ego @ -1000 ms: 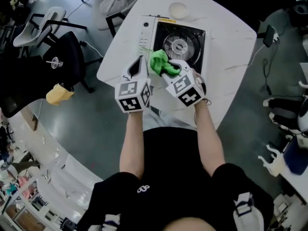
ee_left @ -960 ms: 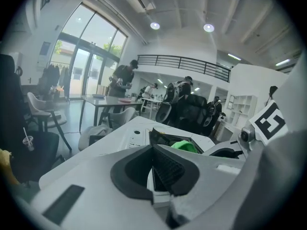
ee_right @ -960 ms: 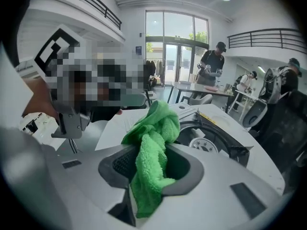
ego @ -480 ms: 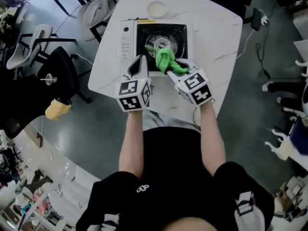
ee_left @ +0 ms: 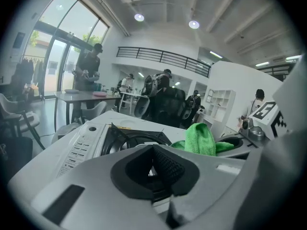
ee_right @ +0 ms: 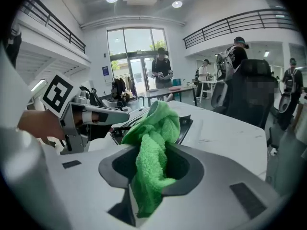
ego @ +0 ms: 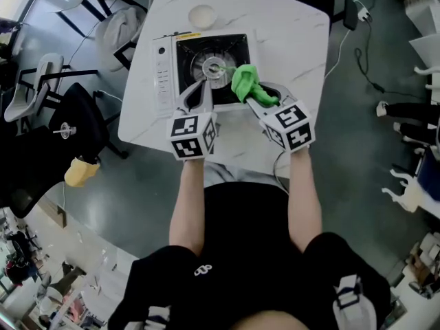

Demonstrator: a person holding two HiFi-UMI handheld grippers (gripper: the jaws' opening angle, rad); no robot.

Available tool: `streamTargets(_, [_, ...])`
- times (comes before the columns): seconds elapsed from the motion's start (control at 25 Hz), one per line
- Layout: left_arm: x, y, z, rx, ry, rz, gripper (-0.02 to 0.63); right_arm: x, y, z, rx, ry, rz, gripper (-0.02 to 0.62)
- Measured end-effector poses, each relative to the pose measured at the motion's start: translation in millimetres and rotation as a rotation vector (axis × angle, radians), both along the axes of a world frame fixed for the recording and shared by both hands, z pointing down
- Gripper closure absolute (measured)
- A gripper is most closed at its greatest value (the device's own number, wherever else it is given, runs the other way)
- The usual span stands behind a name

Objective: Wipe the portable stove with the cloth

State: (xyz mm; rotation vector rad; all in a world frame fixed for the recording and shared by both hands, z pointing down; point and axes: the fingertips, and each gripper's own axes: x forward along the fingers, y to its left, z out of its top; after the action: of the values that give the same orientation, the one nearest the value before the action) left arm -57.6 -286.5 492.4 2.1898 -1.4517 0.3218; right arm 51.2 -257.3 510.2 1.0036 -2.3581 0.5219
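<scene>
Between the jaws of our right tongs [ego: 256,100]: cloth [ego: 244,84], green, clamped, its bunch sticking forward past the tips.
Left tongs [ego: 199,91]: jaws narrow, almost together, nothing between them; tips by the stove's near rim.
Portable stove [ego: 165,91]: straight ahead of both tongs, on the white table [ego: 289,40].
Change: a second ago the cloth sits just beside our left tongs; now it lies off to their right, at the right rim of the burner well [ego: 189,53].
Meaning: we judge one left-to-right pass along the near edge made; the far half remains.
</scene>
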Motion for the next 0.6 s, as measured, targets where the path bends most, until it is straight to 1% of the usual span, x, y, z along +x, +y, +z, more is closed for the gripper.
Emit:
streamTargets(0.16, [8,-1,0,-0.001,-0.002,0.022,0.607,24,-12,6,0.008,0.023,0.062,0.479])
streamTargets(0.28, [-1,-4,0,-0.008,-0.004,0.000,0.607,34,-16,15,-0.011,0.043,0.080,0.480])
streamTargets(0.4, [-13,-9,-1,-0.010,-0.007,-0.026,0.607,29,-21,21,-0.019,0.069,0.064,0.479])
streamTargets(0.6, [-18,-13,0,-0.015,-0.013,-0.033,0.607,15,-30,33,-0.032,0.129,0.017,0.479])
